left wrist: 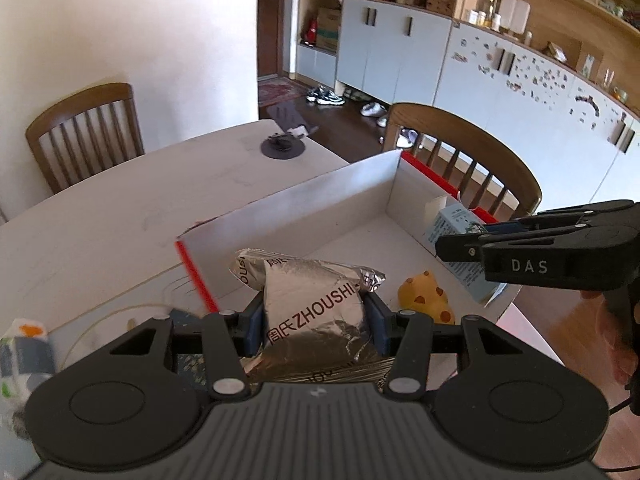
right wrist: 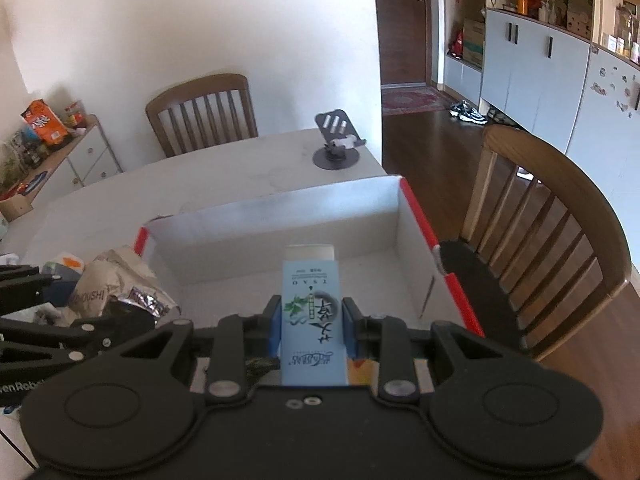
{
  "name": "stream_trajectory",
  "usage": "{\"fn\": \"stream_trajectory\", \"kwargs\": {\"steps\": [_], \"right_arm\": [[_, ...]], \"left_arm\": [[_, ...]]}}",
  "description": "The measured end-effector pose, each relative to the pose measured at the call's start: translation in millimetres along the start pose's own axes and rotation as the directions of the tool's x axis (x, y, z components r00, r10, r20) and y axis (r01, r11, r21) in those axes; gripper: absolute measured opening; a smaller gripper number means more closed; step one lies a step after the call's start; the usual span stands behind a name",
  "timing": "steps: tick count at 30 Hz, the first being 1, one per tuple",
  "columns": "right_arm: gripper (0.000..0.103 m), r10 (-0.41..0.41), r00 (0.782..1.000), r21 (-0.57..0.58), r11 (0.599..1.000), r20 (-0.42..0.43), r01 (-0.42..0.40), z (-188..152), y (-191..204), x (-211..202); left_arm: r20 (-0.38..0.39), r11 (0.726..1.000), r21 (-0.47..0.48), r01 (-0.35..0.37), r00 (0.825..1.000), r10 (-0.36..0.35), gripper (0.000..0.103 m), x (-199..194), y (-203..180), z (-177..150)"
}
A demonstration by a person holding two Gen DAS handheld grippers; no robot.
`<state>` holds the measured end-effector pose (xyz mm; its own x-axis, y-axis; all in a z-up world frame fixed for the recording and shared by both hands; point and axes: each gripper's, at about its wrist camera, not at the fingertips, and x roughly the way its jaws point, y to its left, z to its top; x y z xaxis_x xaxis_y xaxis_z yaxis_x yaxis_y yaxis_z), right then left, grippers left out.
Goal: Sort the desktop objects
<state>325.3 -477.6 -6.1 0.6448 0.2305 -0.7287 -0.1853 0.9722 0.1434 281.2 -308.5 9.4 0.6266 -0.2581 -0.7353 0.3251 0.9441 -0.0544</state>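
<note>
The lower end of the foil pack point(left wrist: 316, 312) disappears under the left gripper point(left wrist: 315, 320). The right gripper point(right wrist: 311, 322) covers the base of the blue carton point(right wrist: 311, 316). A blurred package point(left wrist: 24, 356) is cut by the left edge. The yellow toy point(left wrist: 426, 300) is partly hidden behind the linkage.

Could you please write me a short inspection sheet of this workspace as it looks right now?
Surface: white table, marked with scuffs.
Job's things: silver foil packet and blue carton, both held over the red-edged white box; yellow spotted toy lies inside.
Clutter: phone stand at the far end; packets at the box's left.
Grippers: left gripper shut on the packet; right gripper shut on the carton.
Cables: thin black cable near the right hand.
Surroundings: wooden chairs, cabinets, shelves.
</note>
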Motion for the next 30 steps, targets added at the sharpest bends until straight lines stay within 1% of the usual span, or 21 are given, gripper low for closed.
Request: {"fn": "stream_trajectory", "kwargs": {"steps": [8,14,24,27,30], "right_arm": [[0.029,-0.010,0.999,0.001,1.000,-0.039,0.010,8,-14,25],[0.029,0.002,0.997,0.004,1.000,-0.074,-0.001,13,-21,44],[0.029,-0.001,0.991,-0.004,1.000,-0.136,0.000,17,-23,76],[0.029,-0.003,0.989,-0.002,1.000,-0.150,0.002,21,-24,84],[0.029,-0.002,0.984,0.019,1.000,-0.179,0.006,23,-28,93]], "left_arm": [[-0.060,0.999,0.031,0.018,0.998,-0.016,0.049,35,-5,8],[-0.111,0.999,0.039,0.027,0.994,-0.022,0.049,57,0,14],[-0.171,0.997,0.071,0.043,0.985,-0.030,0.049,84,7,21],[-0.204,0.998,0.046,0.054,0.978,-0.043,0.049,95,10,24],[-0.232,0.997,0.048,0.057,0.972,-0.044,0.049,105,9,26]]}}
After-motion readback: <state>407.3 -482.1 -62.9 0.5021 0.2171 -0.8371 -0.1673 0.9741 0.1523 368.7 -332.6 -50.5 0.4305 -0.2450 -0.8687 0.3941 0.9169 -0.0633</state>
